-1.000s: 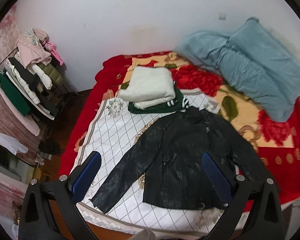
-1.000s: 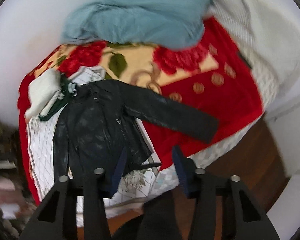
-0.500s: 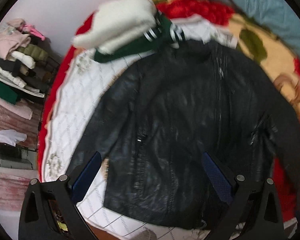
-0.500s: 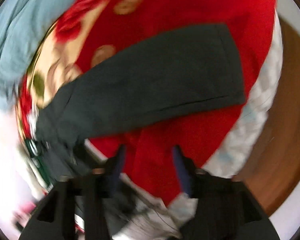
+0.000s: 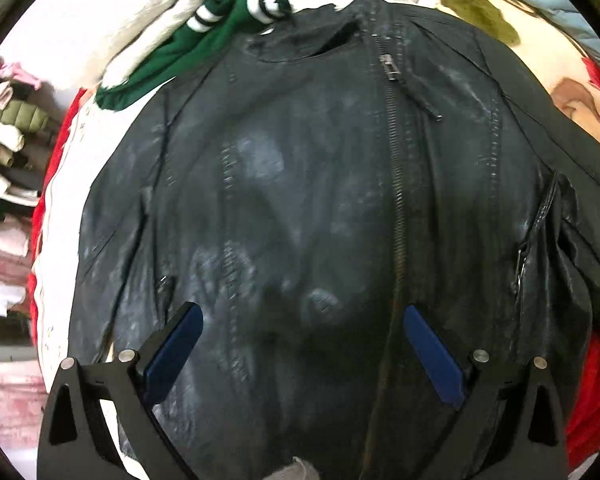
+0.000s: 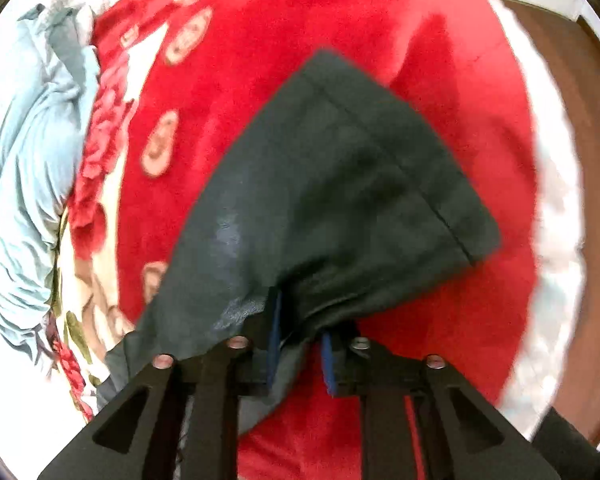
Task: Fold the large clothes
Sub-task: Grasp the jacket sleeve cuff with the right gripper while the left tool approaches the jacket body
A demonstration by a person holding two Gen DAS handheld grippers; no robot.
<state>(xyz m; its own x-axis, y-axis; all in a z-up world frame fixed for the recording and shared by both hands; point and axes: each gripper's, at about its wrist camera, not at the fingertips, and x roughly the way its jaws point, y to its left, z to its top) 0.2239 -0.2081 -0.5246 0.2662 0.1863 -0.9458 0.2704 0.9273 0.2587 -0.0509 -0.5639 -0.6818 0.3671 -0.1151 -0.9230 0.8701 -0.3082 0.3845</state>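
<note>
Black jacket (image 5: 308, 208): lies front-up and zipped on the bed, filling most of the left wrist view. Its zip (image 5: 396, 184) runs from the collar at top down the middle right of the frame. The left gripper (image 5: 300, 344) hangs over the lower front panel with its blue pads (image 5: 172, 348) spread wide apart; nothing is pinched between them, and whether the tips touch the leather cannot be told. Above the collar lie a folded green garment with white-striped cuffs (image 5: 220, 28) and a cream fleece (image 5: 152, 4) on it. A white quilted cover (image 5: 66, 184) shows at the jacket's left side, a red floral blanket (image 5: 592, 392) at the right. Stacked clothes (image 5: 4, 152) sit at the far left edge.

Right wrist view: the jacket's sleeve (image 6: 340, 184) rests on the red blanket (image 6: 300, 12), cuff end pointing up and right. The right gripper (image 6: 300, 344) has just been closing, and its blue pads (image 6: 274, 340) stand narrow with a gathered fold of sleeve fabric clamped between them. A pale blue quilt (image 6: 24, 152) lies bunched at the left, and the wooden floor (image 6: 592, 208) shows at the right beyond the bed's edge.
</note>
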